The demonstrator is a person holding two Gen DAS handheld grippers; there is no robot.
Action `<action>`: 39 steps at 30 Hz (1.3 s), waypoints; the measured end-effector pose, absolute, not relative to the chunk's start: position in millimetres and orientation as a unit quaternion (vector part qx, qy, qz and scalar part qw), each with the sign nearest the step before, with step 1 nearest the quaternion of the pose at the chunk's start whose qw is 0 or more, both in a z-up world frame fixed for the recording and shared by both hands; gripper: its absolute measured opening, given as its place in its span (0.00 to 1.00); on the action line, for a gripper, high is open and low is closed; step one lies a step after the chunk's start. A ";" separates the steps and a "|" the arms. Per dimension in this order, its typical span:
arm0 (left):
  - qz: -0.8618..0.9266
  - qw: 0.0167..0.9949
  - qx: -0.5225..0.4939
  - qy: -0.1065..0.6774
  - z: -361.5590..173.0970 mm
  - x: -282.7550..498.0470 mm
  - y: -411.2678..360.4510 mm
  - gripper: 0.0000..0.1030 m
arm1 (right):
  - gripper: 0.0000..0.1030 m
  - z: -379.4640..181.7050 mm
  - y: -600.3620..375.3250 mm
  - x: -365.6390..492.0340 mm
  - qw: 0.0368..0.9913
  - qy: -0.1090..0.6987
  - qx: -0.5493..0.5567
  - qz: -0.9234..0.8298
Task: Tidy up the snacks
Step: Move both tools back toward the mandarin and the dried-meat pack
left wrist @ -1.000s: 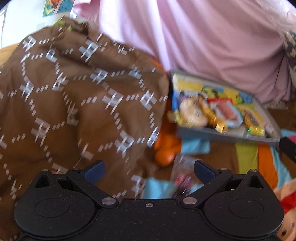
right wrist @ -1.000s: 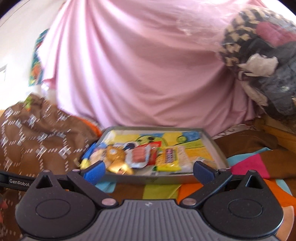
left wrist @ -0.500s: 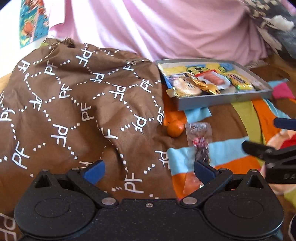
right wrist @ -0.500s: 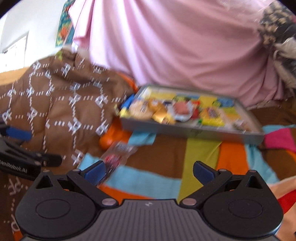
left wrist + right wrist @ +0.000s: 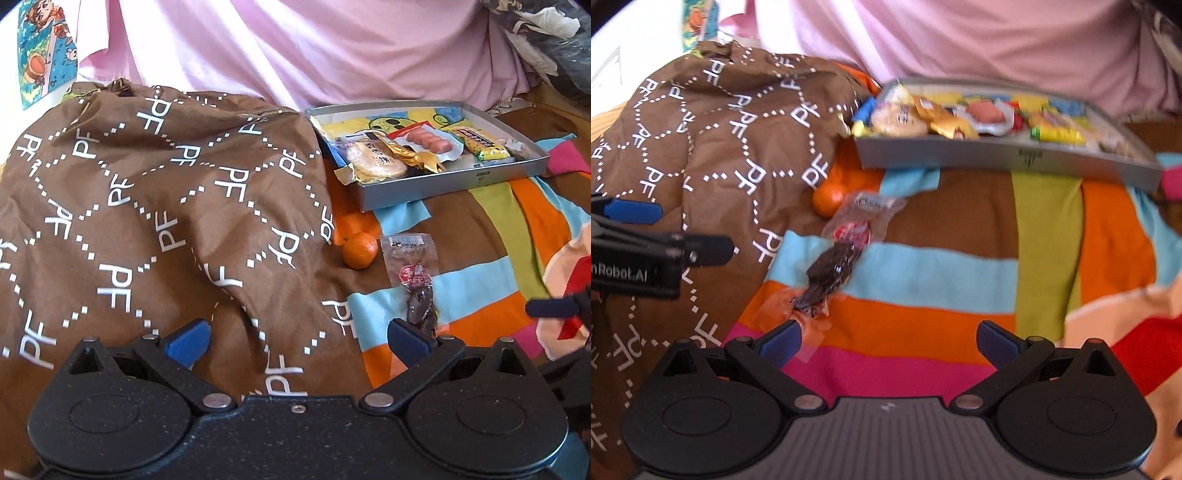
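On the striped blanket, a clear snack packet is being framed just left of the spread, empty right gripper; "PF" is being shown across the brown cloth beneath the spread left gripper, the grey tray of snacks lying far right.

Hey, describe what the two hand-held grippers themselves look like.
The left hand-held gripper has a speckled black body with round pivot housings, silver rivets and blue finger pads. The right hand-held gripper is alike but with a ribbed grey centre. White lettering marks the left one's side.
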State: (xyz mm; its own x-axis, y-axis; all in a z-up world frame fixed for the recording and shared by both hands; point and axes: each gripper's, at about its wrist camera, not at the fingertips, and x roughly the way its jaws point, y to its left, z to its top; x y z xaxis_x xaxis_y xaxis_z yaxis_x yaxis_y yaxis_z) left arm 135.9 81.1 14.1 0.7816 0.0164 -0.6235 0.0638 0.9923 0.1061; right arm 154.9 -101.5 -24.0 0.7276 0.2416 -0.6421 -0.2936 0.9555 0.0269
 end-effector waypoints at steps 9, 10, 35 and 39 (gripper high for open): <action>-0.067 0.934 0.140 0.322 11.5 155.0 73.9 0.99 | 1.00 -43.0 -88.4 149.5 0.925 0.362 -0.009 0.113; -0.075 0.932 0.156 0.319 11.8 157.8 71.5 0.99 | 1.00 -43.2 -85.9 147.9 0.926 0.360 -0.005 0.112; -0.179 0.876 0.353 0.275 -6.3 213.9 42.8 0.98 | 0.79 -40.7 -28.6 162.7 0.952 0.280 -0.100 0.067; -0.184 0.877 0.347 0.275 -4.3 215.1 38.8 0.96 | 0.66 -39.5 -41.6 166.1 0.954 0.276 -0.104 0.057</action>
State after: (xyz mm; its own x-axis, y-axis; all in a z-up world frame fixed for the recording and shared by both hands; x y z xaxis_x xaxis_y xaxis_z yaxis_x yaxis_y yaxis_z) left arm 215.1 38.8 -4.3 0.7812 -0.1317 -0.6102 0.5136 0.6912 0.5084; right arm 166.1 -41.6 -39.5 0.8408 0.0513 -0.5389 -0.1661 0.9719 -0.1666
